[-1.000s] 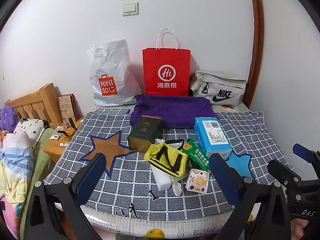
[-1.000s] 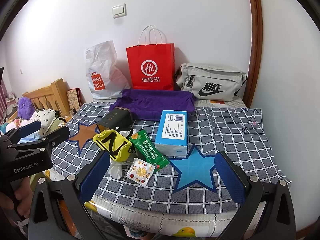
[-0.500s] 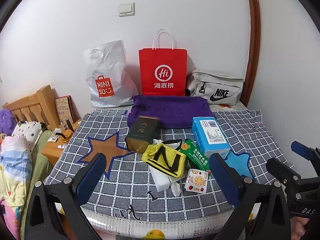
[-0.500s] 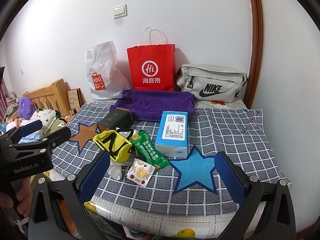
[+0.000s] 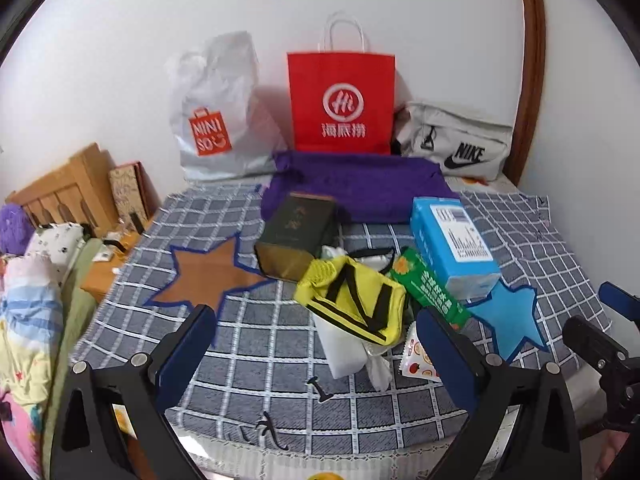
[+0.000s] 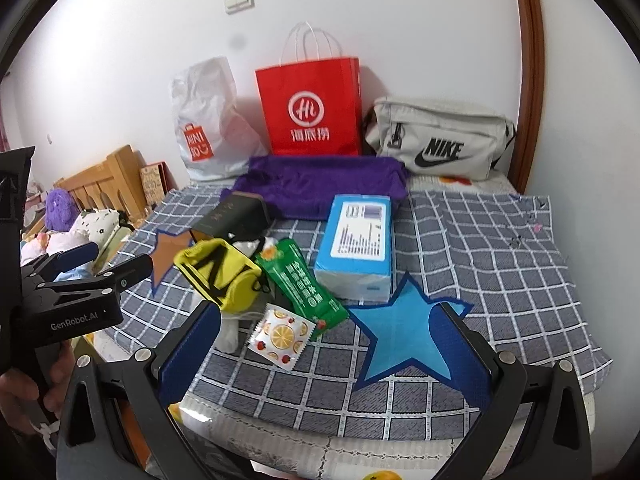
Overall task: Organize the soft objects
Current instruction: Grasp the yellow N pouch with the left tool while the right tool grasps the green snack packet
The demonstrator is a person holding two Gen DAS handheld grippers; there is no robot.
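A pile lies mid-bed: a yellow pouch with black stripes (image 5: 352, 300) (image 6: 218, 270) on a white cloth (image 5: 344, 350), a green snack pack (image 5: 430, 290) (image 6: 304, 280), a fruit-print sachet (image 5: 416, 358) (image 6: 282, 334), a blue tissue pack (image 5: 454, 246) (image 6: 356, 242) and a dark tin (image 5: 296, 234) (image 6: 232, 218). A purple towel (image 5: 360, 184) (image 6: 320, 182) lies behind. My left gripper (image 5: 316, 356) is open and empty in front of the pouch. My right gripper (image 6: 324, 356) is open and empty in front of the sachet and the blue star.
A white Miniso bag (image 5: 216, 112), a red paper bag (image 5: 342, 102) and a grey Nike bag (image 5: 456, 140) stand against the wall. A wooden headboard (image 5: 60, 188) and bedding are at the left. The checked bedcover (image 6: 500, 264) has star patches.
Both grippers have moved forward toward the pile, which now looks closer and larger. Both stay open. Nothing on the bed has moved.
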